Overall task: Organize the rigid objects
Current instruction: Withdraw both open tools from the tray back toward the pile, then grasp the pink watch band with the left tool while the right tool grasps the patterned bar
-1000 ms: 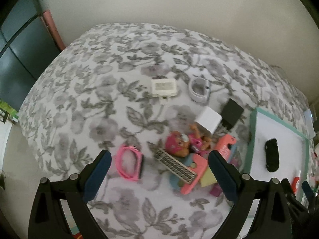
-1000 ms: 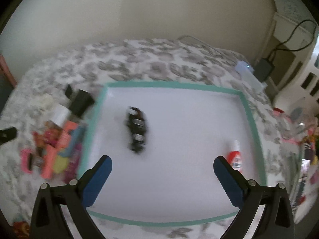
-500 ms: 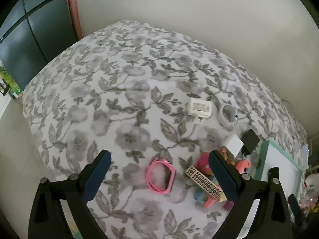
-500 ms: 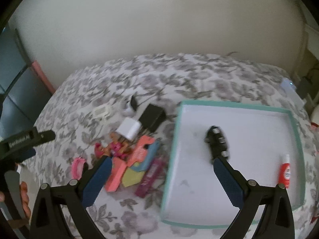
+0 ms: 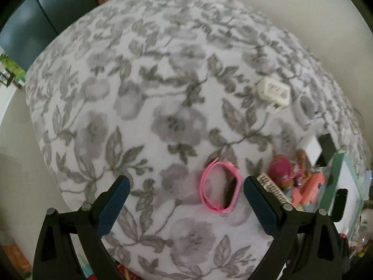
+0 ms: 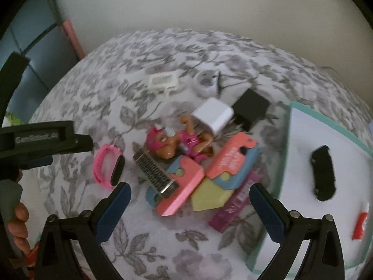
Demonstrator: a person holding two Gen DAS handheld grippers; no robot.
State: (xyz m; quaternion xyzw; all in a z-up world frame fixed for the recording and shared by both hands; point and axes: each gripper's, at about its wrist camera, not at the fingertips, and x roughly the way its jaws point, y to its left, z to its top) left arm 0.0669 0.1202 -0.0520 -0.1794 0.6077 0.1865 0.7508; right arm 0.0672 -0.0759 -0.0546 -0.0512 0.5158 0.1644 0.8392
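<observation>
A pile of small objects lies on the floral bedspread (image 5: 144, 107): a pink watch band (image 5: 219, 192) (image 6: 108, 165), a doll (image 6: 172, 142), a black comb-like strip (image 6: 155, 175), pink and blue plastic pieces (image 6: 186, 186), a yellow block (image 6: 209, 198), a white charger (image 6: 214, 115) and a black charger (image 6: 250, 108). A teal-rimmed white tray (image 6: 285, 154) at the right holds a black toy car (image 6: 322, 172) and a small red-labelled tube (image 6: 360, 225). My left gripper (image 5: 185, 200) is open, just left of the pink band. My right gripper (image 6: 190, 210) is open above the pile.
A white plastic clip (image 5: 274, 92) (image 6: 163, 81) and a white round case (image 6: 206, 84) lie farther back on the bed. A dark cabinet (image 5: 37, 16) stands beyond the bed's left edge. The wall (image 6: 186, 7) is behind the bed.
My right gripper swung left from over the tray to over the pile. My left gripper moved left and lower, so the pink band now sits near its right finger.
</observation>
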